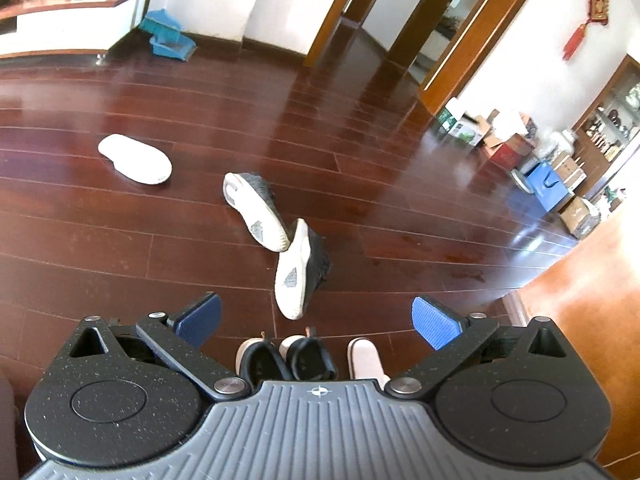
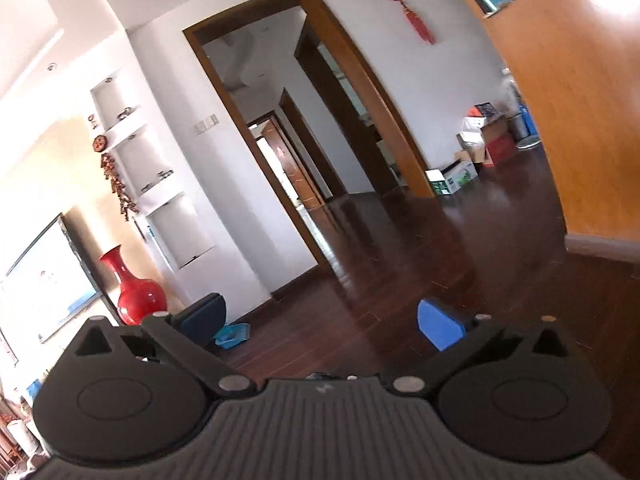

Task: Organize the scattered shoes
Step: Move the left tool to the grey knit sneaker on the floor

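Note:
In the left wrist view, two black sneakers with white soles lie on their sides on the dark wood floor: one farther off (image 1: 256,208), one nearer (image 1: 300,270). A white slipper (image 1: 135,159) lies sole-up to the left. Right below my left gripper (image 1: 318,320), a pair of black shoes with pale rims (image 1: 286,360) and a pink-white slipper (image 1: 366,360) stand side by side, partly hidden by the gripper body. The left gripper is open and empty above them. My right gripper (image 2: 320,322) is open and empty, held high and facing a doorway; no shoe shows in its view.
A blue dustpan (image 1: 170,38) sits by a low TV cabinet (image 1: 72,20) at the back left. Cardboard boxes (image 1: 508,136) and a blue box (image 1: 546,184) line the right wall. An orange-brown wooden panel (image 2: 580,100) stands to the right. A red vase (image 2: 134,292) stands by the television.

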Motion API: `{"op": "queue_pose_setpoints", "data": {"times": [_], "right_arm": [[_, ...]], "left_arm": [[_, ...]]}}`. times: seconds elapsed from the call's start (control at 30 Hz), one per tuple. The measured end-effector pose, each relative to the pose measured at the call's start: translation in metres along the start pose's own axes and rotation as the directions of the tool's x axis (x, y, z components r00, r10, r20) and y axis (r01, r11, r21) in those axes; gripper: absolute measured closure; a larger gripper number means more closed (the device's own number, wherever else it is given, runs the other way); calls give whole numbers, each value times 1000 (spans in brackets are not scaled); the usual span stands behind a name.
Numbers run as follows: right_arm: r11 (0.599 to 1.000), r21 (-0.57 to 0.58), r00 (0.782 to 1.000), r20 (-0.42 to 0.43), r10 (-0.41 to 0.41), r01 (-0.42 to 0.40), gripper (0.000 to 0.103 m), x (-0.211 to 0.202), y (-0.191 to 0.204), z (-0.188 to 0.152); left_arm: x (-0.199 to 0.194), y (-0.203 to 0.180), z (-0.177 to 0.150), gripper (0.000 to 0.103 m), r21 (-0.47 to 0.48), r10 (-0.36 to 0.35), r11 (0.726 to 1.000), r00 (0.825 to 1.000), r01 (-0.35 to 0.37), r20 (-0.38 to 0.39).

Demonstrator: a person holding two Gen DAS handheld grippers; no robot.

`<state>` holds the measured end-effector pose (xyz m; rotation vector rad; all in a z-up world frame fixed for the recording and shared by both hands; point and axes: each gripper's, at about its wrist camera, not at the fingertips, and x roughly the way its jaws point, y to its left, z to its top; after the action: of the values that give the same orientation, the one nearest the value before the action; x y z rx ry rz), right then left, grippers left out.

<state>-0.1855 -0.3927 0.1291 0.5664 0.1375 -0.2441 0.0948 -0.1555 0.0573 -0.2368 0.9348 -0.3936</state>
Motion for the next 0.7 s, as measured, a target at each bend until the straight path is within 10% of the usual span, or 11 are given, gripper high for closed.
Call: {"op": "queue_pose_setpoints", "data": {"times": [0.5, 0.7], "right_arm": [[989, 94, 974, -190, 127, -111, 0, 225, -99, -33], [992, 124, 947, -315, 55, -17, 0, 259, -156, -51]], "left_arm": [[414, 18, 74, 16, -91, 281, 953, 956, -288, -83], [478, 34, 86, 20, -153, 295, 937, 945, -315, -141]]}}
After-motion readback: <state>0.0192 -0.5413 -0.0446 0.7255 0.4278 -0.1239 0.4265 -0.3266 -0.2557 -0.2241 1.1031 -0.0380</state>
